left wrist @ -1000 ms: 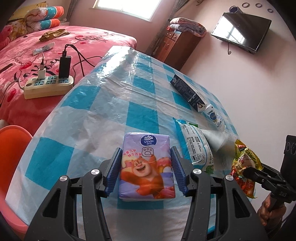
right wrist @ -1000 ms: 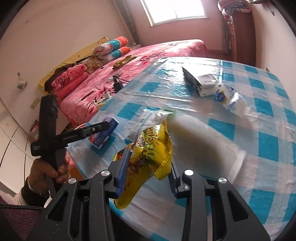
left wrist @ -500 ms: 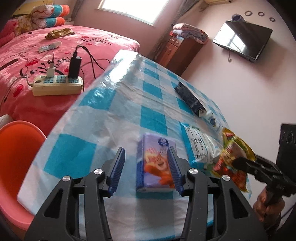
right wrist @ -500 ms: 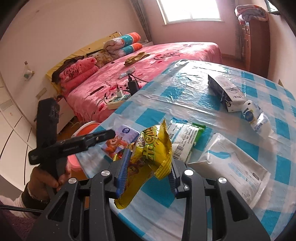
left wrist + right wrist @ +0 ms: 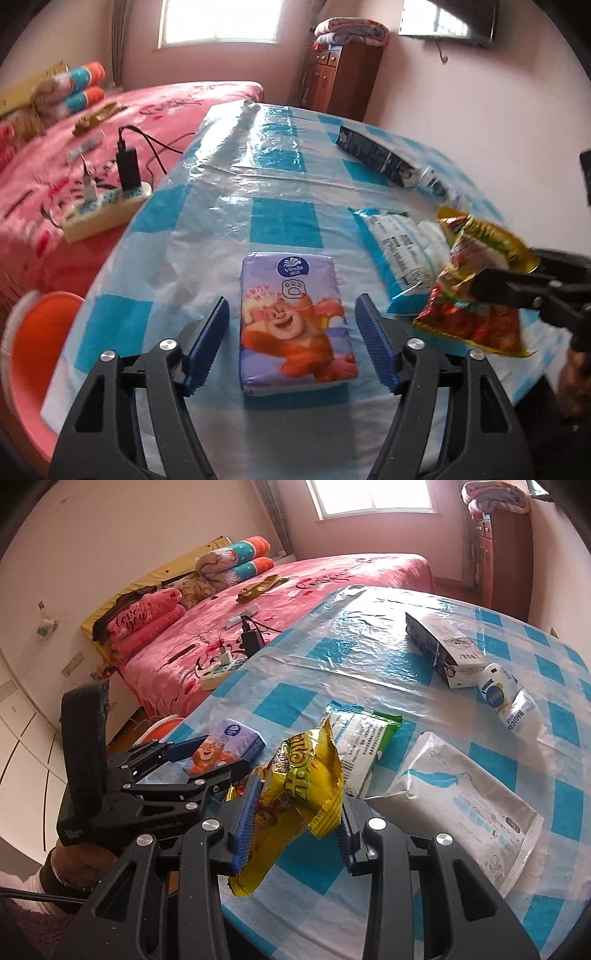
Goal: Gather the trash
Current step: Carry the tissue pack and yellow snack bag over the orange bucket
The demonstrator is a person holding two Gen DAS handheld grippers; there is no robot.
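Left gripper [image 5: 291, 332]: the blue ribbed fingers [image 5: 207, 343] are spread wide on either side of a tissue pack [image 5: 295, 321]; a gap is seen on both sides, so the pack is not touched.
Right gripper [image 5: 295, 823]: the fingers [image 5: 245, 823] are closed on a yellow snack bag [image 5: 295, 794], which is held up off the worktop [image 5: 369, 653].
Tissue pack: one, purple with a cartoon bear, laid flat near the worktop's near edge.
Snack bag: one, crumpled; in the left wrist view it [image 5: 476, 284] is seen hanging at the right, above the worktop edge.
Other wrappers: a green-and-white packet [image 5: 362, 746] is laid just behind the snack bag; a white pouch [image 5: 465, 801] is laid beside it, to the right.
Carton: one dark carton [image 5: 443, 650] is laid on its side at the far part of the worktop.
Bottle: one small white bottle [image 5: 509, 701] is laid just beside the carton's near end.
Worktop: a blue-and-white checked cloth under clear plastic film is spread over it.
Room: a bed [image 5: 332, 576] with a pink cover is set beside the worktop; a power strip [image 5: 103, 210] with plugs in it is laid on the bed.
Wall: a television [image 5: 447, 18] is mounted on the pink wall; a wooden cabinet [image 5: 343, 81] is placed below the window side.
Stool: one orange stool [image 5: 40, 332] is seen at the worktop's left edge.
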